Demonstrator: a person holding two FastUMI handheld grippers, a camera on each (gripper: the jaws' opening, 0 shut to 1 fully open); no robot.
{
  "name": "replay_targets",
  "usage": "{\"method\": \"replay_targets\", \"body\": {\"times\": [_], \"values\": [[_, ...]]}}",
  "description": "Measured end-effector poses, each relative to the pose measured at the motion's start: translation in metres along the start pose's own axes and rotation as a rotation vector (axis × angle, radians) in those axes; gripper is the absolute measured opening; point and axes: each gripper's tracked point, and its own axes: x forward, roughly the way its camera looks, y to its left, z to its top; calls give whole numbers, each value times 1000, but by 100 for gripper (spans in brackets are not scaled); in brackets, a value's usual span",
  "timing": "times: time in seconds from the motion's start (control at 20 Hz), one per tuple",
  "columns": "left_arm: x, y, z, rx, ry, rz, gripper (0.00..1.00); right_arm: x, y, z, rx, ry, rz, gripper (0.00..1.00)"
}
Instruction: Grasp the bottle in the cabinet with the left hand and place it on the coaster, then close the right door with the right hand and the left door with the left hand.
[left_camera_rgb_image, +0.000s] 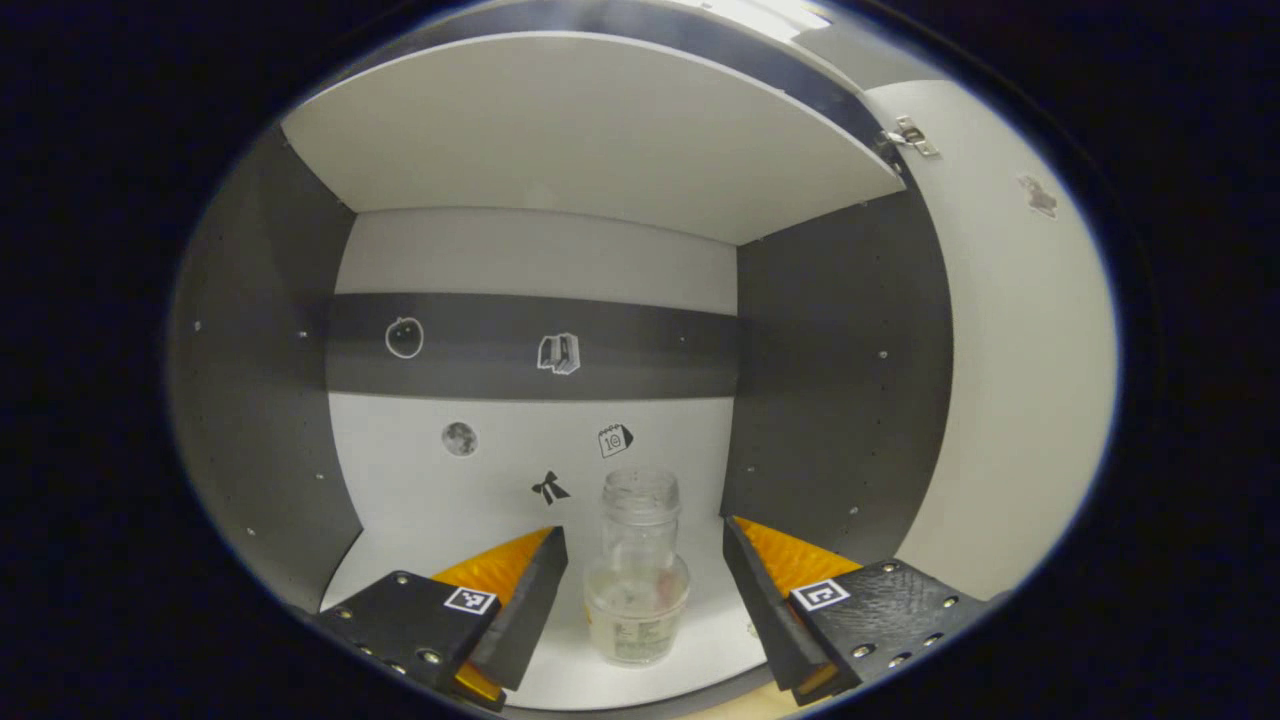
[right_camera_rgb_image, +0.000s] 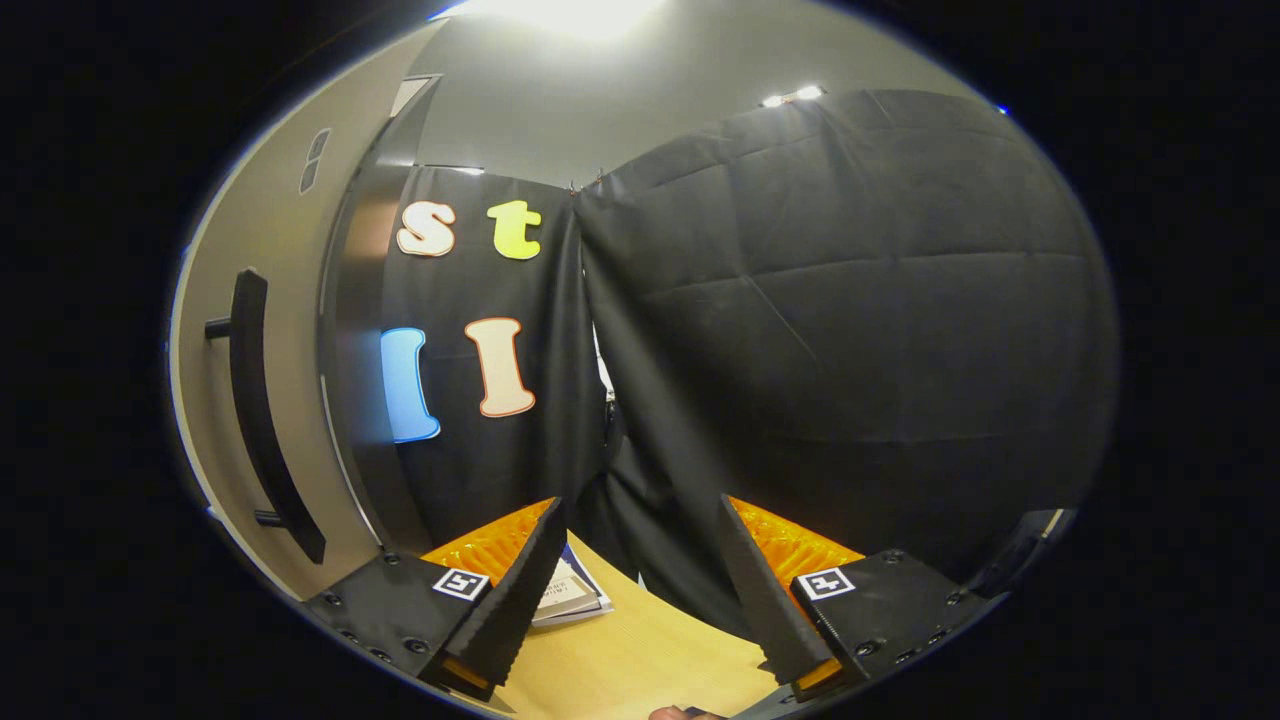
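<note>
Two fingers of the left claw (left_camera_rgb_image: 645, 590) stand apart, flanking the glass bottle (left_camera_rgb_image: 637, 570); advance squarely, then clamp below its neck.

The right claw (right_camera_rgb_image: 640, 590) is apart too.

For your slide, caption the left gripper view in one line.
Open left gripper flanks a clear bottle standing on the cabinet shelf.

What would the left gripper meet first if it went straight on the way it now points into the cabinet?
The clear bottle. It stands on the cabinet floor between the open fingers of the left gripper, slightly ahead of them. Beyond it is the cabinet's back wall, though depth is hard to judge here.
</note>
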Motion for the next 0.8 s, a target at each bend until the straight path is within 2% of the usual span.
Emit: {"method": "replay_targets", "body": {"times": [0.05,0.15,0.2,0.25,0.3,0.45,0.5,0.55,0.6,0.65,0.7,0.8], "values": [[1,0,1,7,-4,-2,94,1,0,-1,-4,0,-1,96],[0,3,6,26,-14,14,90,6,0,-5,-5,8,-3,94],[1,3,7,30,-9,10,70,8,0,-6,-4,15,-1,96],[2,3,4,32,-2,6,65,10,0,-8,-1,20,0,96],[5,4,3,31,2,7,65,13,0,-8,1,21,1,94],[11,-3,3,17,0,-26,65,22,2,-12,-2,24,6,96],[10,3,4,21,-8,-2,58,27,3,-15,-2,29,9,96],[13,3,4,22,-8,-8,54,28,6,-17,0,37,18,96],[13,2,3,25,-4,-7,46,30,9,-20,2,44,25,96],[11,-1,4,24,0,-24,46,31,11,-22,3,48,31,94],[14,2,4,20,-4,-14,40,32,14,-23,5,52,38,96],[5,-2,4,12,5,-30,41,34,17,-25,4,56,48,94]]}}
